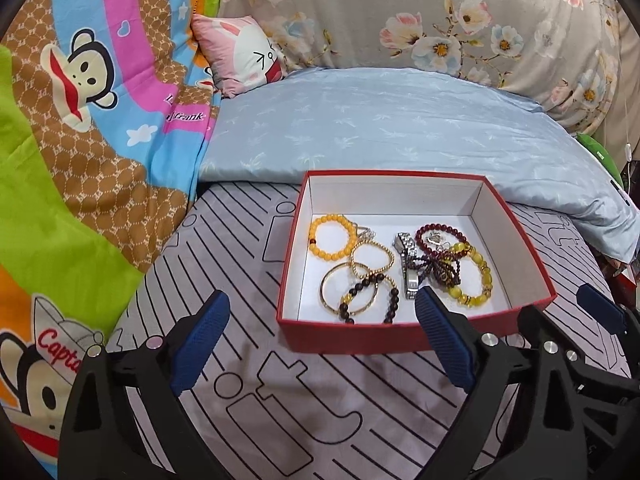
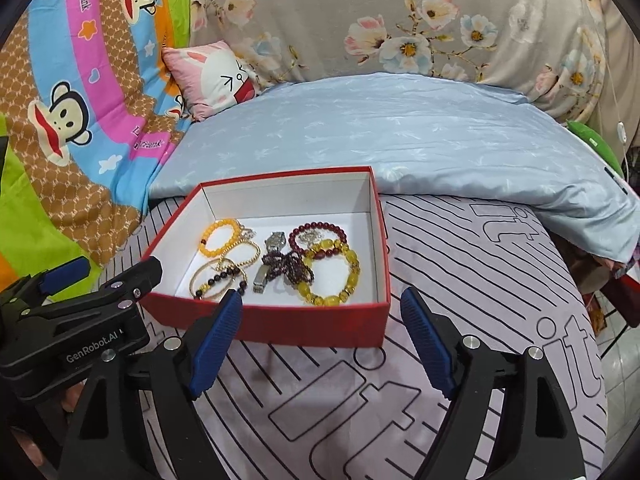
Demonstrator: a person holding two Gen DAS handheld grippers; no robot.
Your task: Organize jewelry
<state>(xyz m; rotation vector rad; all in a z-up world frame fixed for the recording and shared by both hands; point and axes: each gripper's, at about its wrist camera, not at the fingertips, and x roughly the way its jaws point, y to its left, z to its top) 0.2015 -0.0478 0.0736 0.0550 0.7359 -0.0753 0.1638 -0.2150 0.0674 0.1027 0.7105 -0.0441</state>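
Both grippers, left gripper (image 1: 322,316) and right gripper (image 2: 321,312), hover with jaws wide and nothing between them, just short of the red box (image 1: 360,336) on the striped sheet (image 1: 240,400). Bracelets (image 1: 332,236) and 1 watch (image 1: 408,264) lie inside.

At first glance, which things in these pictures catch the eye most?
The red box on the striped sheet holds a heap of bracelets, the orange bead bracelet at its far left. Behind it lies a bright monkey-print quilt. Both grippers, left gripper and right gripper, are open and empty.
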